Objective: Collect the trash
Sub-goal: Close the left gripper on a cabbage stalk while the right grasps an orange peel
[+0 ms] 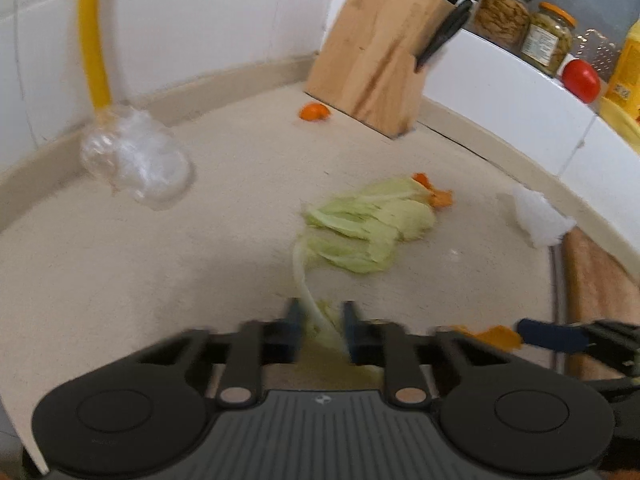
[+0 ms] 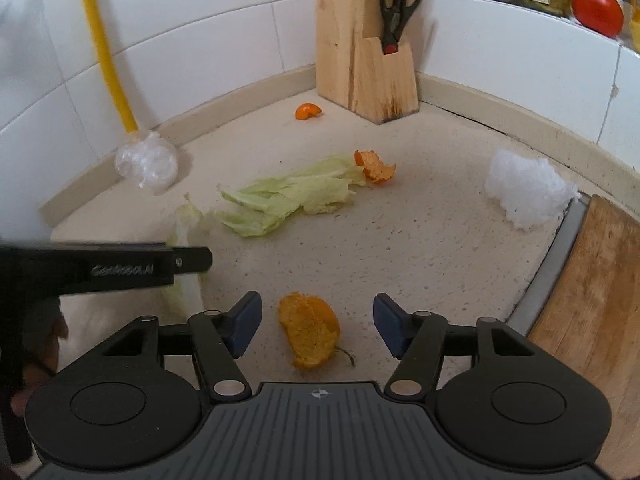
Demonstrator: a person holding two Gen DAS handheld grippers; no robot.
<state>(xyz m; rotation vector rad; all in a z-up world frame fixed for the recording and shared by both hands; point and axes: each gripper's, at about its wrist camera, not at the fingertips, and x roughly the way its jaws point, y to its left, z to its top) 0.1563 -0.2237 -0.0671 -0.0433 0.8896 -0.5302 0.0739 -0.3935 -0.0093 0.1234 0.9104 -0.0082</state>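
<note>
The left tongs (image 1: pixel 320 320) are clenched on a pale leaf stalk (image 1: pixel 316 316) at the near edge of the counter (image 1: pixel 120 280), while the right tongs (image 2: pixel 318 326) stand released with their jaws wide on either side of an orange peel (image 2: pixel 309 330) that lies flat on the counter between them, apparently untouched. The step in hand looks like a double pickup: the right tongs should probably come down until the pads bracket the peel across its narrow width, then close gently, since a curled peel will likely slip or flip if pinched at one tip. The left should lift slowly, because the limp stalk may slide out or drag the leaf pile (image 1: pixel 368 228) with it. More trash waits farther back: a second peel (image 2: pixel 376 166) touching the leaves, a small orange piece (image 2: pixel 308 111) near the knife block (image 2: pixel 360 52), a plastic wad (image 2: pixel 146 166) by the wall, and a white tissue (image 2: pixel 528 190) beside the wooden board (image 2: pixel 592 300). Only the left view shows the stalk between the pads, though blurred; the right view shows the left tool from the side and the near peel whole, which the left view catches only as an orange sliver at its right edge. No bin is visible in either.
</note>
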